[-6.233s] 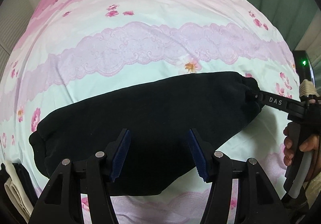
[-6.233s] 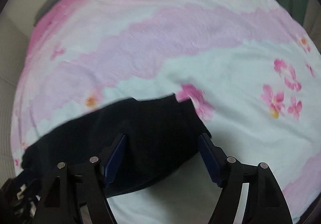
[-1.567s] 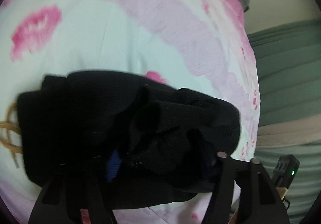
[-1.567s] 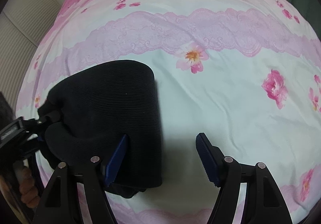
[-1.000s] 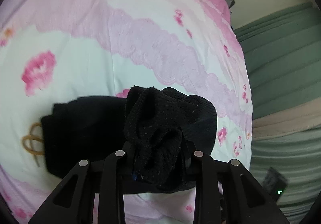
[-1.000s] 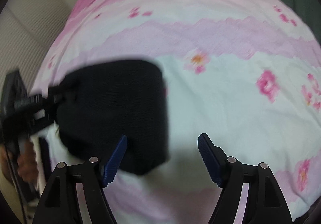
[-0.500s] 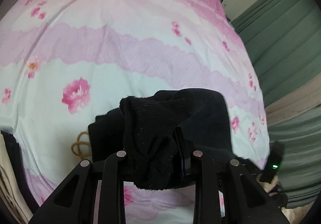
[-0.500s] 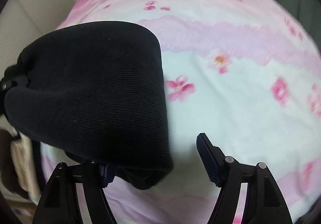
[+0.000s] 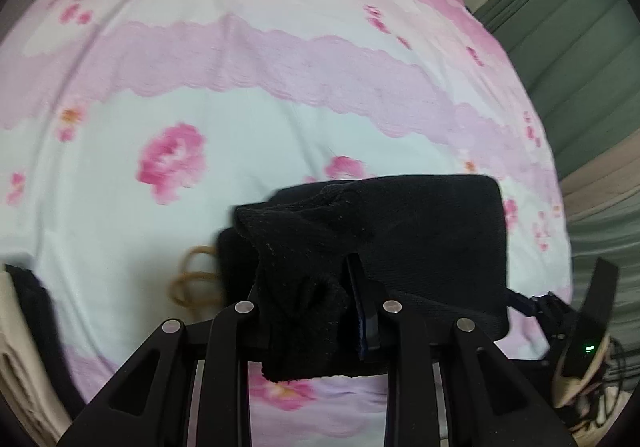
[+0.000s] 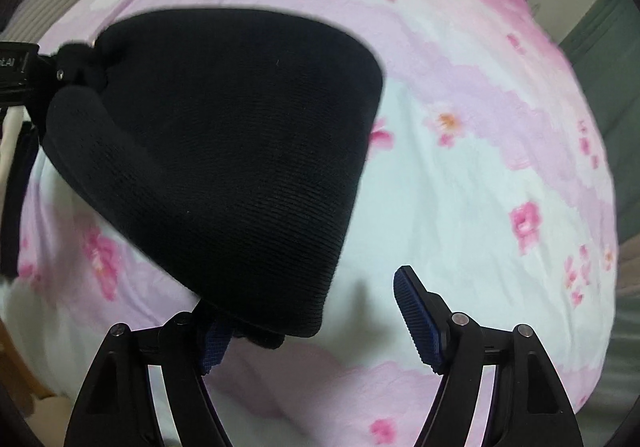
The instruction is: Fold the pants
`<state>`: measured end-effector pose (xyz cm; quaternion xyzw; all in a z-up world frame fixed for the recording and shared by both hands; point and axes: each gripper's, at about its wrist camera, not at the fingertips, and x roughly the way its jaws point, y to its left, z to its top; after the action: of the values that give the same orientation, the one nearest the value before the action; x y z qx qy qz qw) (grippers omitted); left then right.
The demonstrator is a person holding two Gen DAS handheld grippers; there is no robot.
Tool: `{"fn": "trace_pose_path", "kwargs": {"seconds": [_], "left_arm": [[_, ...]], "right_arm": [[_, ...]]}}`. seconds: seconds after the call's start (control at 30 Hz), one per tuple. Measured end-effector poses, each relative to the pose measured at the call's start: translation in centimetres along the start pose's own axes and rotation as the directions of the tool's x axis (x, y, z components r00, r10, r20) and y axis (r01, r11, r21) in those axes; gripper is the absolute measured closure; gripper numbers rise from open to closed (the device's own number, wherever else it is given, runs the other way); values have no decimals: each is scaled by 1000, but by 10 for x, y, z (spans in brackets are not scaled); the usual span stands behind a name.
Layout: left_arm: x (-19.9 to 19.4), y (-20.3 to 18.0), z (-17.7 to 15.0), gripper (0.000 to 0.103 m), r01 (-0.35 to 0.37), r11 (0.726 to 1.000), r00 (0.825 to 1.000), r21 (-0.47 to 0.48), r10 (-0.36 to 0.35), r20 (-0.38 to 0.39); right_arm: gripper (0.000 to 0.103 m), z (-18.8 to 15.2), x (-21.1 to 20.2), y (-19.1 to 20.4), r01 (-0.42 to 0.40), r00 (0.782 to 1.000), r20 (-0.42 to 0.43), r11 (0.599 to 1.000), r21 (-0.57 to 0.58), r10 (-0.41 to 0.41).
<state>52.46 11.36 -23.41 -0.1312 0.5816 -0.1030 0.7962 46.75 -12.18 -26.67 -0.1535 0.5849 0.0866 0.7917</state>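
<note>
A home bedroom, going by the pink flowered bedsheet (image 9: 248, 95) and green curtain (image 9: 580, 59) at two o'clock.

The left tool (image 9: 308, 299) is showing as matte black plastic: two angular finger arms with triangular cut-outs, each carrying a pair of round silver screw heads. A ribbed blue pad is lining the inner face of its right finger (image 9: 362, 323). The right tool (image 10: 308, 321) is wearing the same black frame, silver screws and cross-hatched blue pads (image 10: 416, 313). In the left view, the right tool's black body is glowing with a small green light, with dark cables trailing beside it.
</note>
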Motion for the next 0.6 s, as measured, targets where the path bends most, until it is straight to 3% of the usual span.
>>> {"fn": "trace_pose_path", "kwargs": {"seconds": [0.07,0.2,0.3,0.43,0.5,0.6], "left_arm": [[1,12,0,76,-19,1000,1000,-2,19,-4],[11,23,0,76,64,997,997,-39,-65,-39],[14,17,-3,75,52,999,998,-9,-52,-32],[15,20,-4,75,43,999,998,-4,-43,-37],[14,15,-5,75,27,999,999,34,-26,-34],[14,9,-5,75,26,998,999,60,-24,-35]], "right_arm": [[30,2,-3,5,-28,1000,8,1000,-4,28],[30,5,-3,9,-98,995,11,995,5,98],[30,0,1,-3,-114,993,-2,993,20,114],[30,-10,-20,-16,-208,976,-55,977,40,210],[30,-19,-50,-24,-276,961,7,959,59,276],[30,-15,-63,-51,-226,972,104,959,169,211]]}}
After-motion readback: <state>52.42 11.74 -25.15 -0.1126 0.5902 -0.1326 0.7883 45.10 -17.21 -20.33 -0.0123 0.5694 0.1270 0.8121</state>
